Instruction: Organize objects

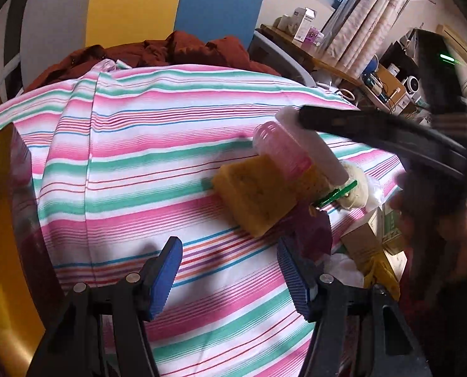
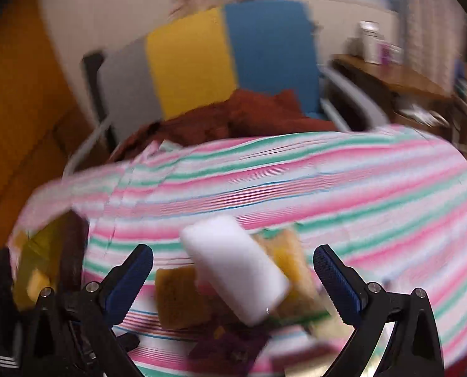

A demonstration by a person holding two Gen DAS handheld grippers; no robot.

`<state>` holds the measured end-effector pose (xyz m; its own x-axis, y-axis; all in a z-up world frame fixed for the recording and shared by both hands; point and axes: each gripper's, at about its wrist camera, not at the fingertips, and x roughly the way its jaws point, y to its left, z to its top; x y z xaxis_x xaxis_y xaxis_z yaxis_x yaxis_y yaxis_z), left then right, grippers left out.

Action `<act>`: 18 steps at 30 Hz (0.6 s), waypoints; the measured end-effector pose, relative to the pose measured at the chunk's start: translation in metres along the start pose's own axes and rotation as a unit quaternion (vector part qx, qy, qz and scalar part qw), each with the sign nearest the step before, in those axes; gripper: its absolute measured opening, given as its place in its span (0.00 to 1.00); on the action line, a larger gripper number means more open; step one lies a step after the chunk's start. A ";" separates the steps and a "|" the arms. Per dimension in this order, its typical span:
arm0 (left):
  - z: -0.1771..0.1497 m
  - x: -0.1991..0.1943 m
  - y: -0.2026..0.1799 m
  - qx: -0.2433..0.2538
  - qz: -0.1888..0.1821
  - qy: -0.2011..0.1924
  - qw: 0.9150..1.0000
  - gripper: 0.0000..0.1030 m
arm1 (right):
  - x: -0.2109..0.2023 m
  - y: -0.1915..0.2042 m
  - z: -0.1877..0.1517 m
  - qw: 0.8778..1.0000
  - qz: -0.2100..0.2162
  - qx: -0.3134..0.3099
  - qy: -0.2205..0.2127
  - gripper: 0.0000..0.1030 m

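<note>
A pile of objects lies on the striped cloth (image 1: 170, 144): a yellow sponge (image 1: 255, 194), a pink ribbed container (image 1: 280, 150) with a white block (image 1: 321, 154) on it, a green clip (image 1: 337, 193) and a dark purple item (image 1: 312, 229). My left gripper (image 1: 230, 276) is open and empty, just in front of the sponge. In the blurred right wrist view my right gripper (image 2: 233, 279) is open, its fingers on either side of the white block (image 2: 236, 267), apart from it; yellow sponges (image 2: 180, 295) lie beneath. The right gripper's dark body (image 1: 390, 135) hangs over the pile.
A red-brown garment (image 1: 158, 50) lies at the cloth's far edge before a grey, yellow and blue panel (image 1: 133, 3). Cardboard boxes (image 1: 368, 245) and white fabric sit off the cloth's right edge. A cluttered wooden desk (image 1: 327, 59) stands at back right. A yellow box (image 2: 42, 251) sits left.
</note>
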<state>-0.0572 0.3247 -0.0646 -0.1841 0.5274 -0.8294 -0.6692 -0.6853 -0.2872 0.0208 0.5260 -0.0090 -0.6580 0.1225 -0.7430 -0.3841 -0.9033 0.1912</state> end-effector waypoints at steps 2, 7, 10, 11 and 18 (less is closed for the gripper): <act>0.000 0.001 0.002 -0.004 0.003 0.002 1.000 0.62 | 0.024 0.002 0.006 0.999 -0.002 -0.023 0.033 1.00; 0.006 0.006 0.006 -0.015 0.011 -0.001 1.000 0.62 | 0.047 -0.024 0.005 0.997 0.003 0.038 0.062 0.80; 0.013 0.010 0.006 -0.014 0.018 -0.002 1.000 0.62 | 0.034 -0.047 0.009 0.995 -0.029 0.091 0.028 0.79; 0.015 0.011 0.005 -0.011 0.022 -0.004 1.000 0.62 | 0.031 -0.056 0.009 0.993 -0.037 0.107 0.024 0.78; 0.032 0.036 -0.009 0.001 0.028 0.023 0.999 0.64 | 0.031 -0.062 0.008 0.990 -0.067 0.121 0.022 0.82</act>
<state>-0.0808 0.3661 -0.0768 -0.1876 0.4645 -0.8655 -0.6607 -0.7117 -0.2387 0.0192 0.5895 -0.0383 -0.5638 0.2129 -0.7980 -0.6137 -0.7546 0.2323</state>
